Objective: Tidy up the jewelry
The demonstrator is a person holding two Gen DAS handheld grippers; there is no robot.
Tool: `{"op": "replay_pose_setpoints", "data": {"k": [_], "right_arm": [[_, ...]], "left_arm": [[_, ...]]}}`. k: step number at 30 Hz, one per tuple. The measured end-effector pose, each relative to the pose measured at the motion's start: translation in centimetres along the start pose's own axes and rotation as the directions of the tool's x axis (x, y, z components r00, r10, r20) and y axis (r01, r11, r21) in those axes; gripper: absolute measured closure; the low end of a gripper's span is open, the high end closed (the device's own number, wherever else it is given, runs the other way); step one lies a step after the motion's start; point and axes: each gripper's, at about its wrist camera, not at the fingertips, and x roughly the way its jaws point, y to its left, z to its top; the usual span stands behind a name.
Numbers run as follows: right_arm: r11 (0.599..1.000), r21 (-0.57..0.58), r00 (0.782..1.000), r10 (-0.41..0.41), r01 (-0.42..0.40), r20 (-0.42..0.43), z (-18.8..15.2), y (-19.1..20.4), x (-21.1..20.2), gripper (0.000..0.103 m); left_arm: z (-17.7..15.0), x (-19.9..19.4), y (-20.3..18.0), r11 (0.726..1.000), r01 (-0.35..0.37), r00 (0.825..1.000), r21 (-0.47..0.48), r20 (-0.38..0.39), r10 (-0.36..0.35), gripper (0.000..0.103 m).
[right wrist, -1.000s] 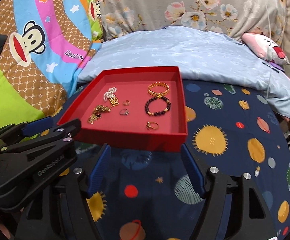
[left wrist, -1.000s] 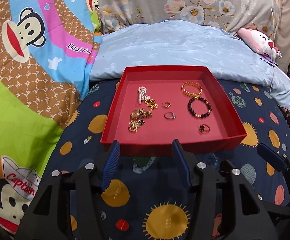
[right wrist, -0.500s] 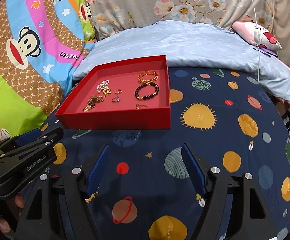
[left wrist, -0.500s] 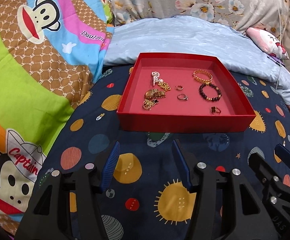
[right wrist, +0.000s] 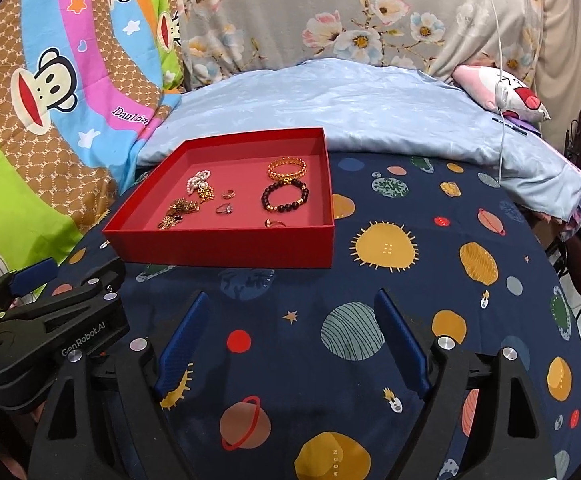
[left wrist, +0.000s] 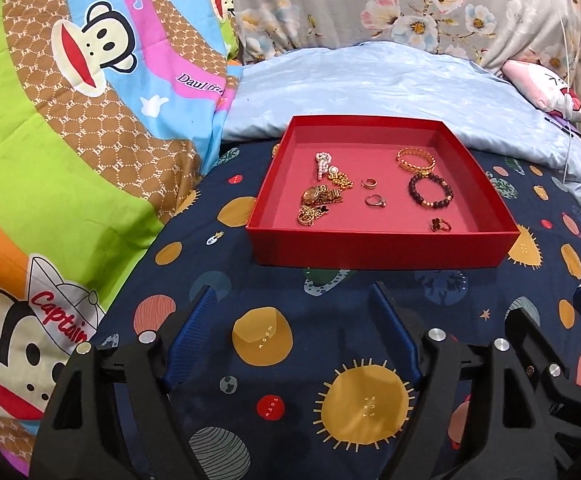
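Red tray (left wrist: 382, 246) is sitting on the planet-print bedspread (left wrist: 262, 336), toward its far edge next to the pale blue quilt (left wrist: 370, 92). All jewelry in view is lying inside the tray, none on the bedspread.

Going left to right across the tray floor:
- near the left wall, a pearl piece (left wrist: 322, 162) with a gold chain (left wrist: 340, 180) touching it, and below that a tangled heap of gold watch and chains (left wrist: 318, 202) toward the near-left corner
- middle: small ring (left wrist: 369, 183) and stone ring (left wrist: 375, 201), lying apart
- right side: gold bangle (left wrist: 415, 160) toward the far wall, dark bead bracelet (left wrist: 430, 191) just beside it, dark-topped ring (left wrist: 439, 225) by the near wall

Progress, as a judgement: sorting is looking mostly done, with rings and bracelets lying separated; the left heap is looking clumped and may be what is left.

Left gripper (left wrist: 294, 320) is hovering over the bedspread short of the tray's near wall, jaws spread wide, holding nothing and touching nothing. Right gripper (right wrist: 292, 330) is doing the same, gaping wide, empty, well short of the tray.
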Motion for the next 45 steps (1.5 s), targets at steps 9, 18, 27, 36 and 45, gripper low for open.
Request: {"op": "replay_pose_setpoints", "data": {"k": [9,18,27,36,45], "right_arm": [[1.000,0.002,1.000,-0.016,0.016,-0.011,-0.3,-0.1,0.7,0.020],[0.999,-0.018,0.999,-0.034,0.034,-0.002,-0.2,0.1,0.8,0.020],[0.999,-0.021,0.999,-0.040,0.040,-0.001,-0.2,0.2,0.8,0.020],[0.999,-0.021,0.999,-0.038,0.038,0.000,-0.2,0.2,0.9,0.020],[0.999,-0.019,0.999,-0.039,0.039,0.002,-0.2,0.1,0.9,0.019]], "left_arm": [[-0.4,0.7,-0.1,1.000,-0.008,1.000,0.009,-0.015,0.008,0.023],[-0.3,1.0,0.0,1.000,-0.020,1.000,0.002,-0.016,0.020,0.021],[-0.4,1.2,0.0,1.000,-0.020,1.000,0.005,-0.017,0.020,0.019],[-0.4,1.3,0.0,1.000,-0.024,1.000,0.005,-0.005,0.024,0.016],[-0.4,1.2,0.0,1.000,-0.025,1.000,0.003,0.002,0.025,0.014]]}}
